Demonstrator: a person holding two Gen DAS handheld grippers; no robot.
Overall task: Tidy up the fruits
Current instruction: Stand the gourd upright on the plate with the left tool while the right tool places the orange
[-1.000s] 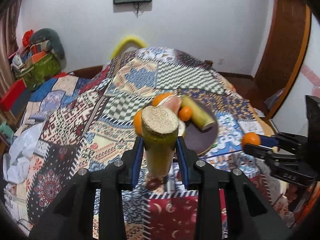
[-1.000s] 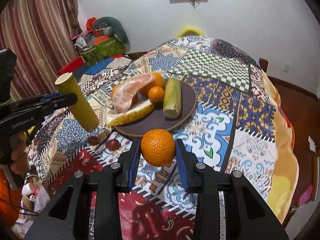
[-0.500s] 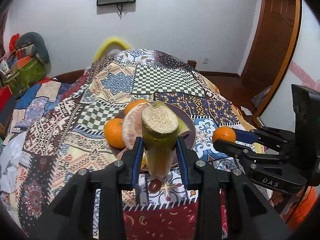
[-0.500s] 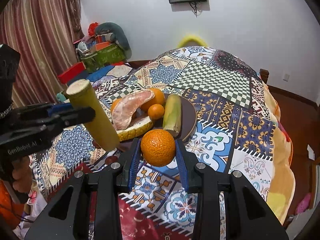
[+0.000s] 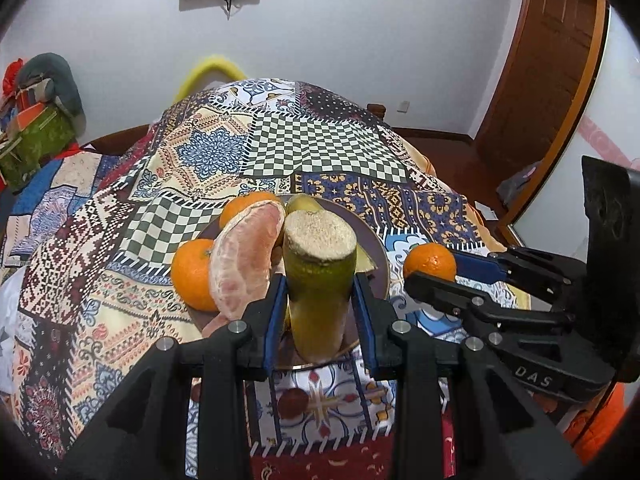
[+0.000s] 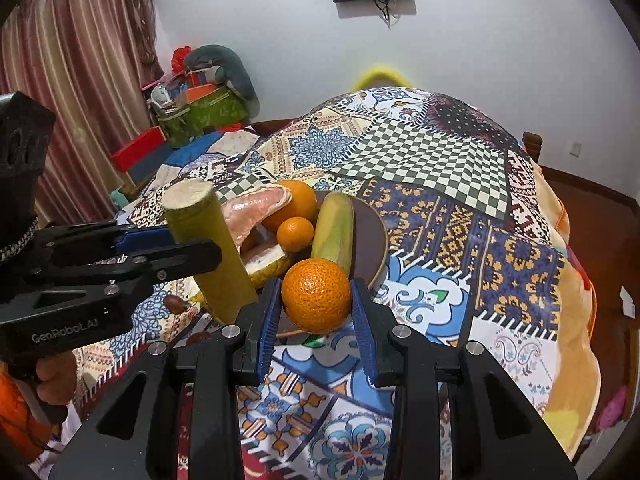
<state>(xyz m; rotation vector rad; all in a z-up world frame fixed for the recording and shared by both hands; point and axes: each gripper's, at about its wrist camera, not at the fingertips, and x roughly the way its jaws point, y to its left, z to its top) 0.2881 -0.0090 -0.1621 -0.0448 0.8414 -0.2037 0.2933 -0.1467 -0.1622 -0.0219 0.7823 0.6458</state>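
Observation:
My left gripper (image 5: pixel 320 308) is shut on a green sugarcane piece (image 5: pixel 320 280), held upright over the near rim of the dark brown plate (image 5: pixel 376 256). On the plate lie a peeled pomelo segment (image 5: pixel 244 260), two oranges (image 5: pixel 192 274), a small orange (image 6: pixel 295 234), a second sugarcane piece (image 6: pixel 334 232) and a yellow-rinded wedge (image 6: pixel 268 266). My right gripper (image 6: pixel 316 308) is shut on an orange (image 6: pixel 316 294) just above the plate's near right edge. In the right wrist view the left gripper (image 6: pixel 196 242) comes in from the left with its cane.
A patchwork cloth (image 5: pixel 320 148) covers the round table. Dark red dates (image 5: pixel 294 402) lie on the cloth just in front of the plate. Boxes and bags (image 6: pixel 200 108) are piled by the curtain at the left. A wooden door (image 5: pixel 552 72) stands at the right.
Both grippers have come in toward the plate with their fruit still held. The sugarcane piece now hangs over the plate's near rim, and the orange has reached its near right edge.

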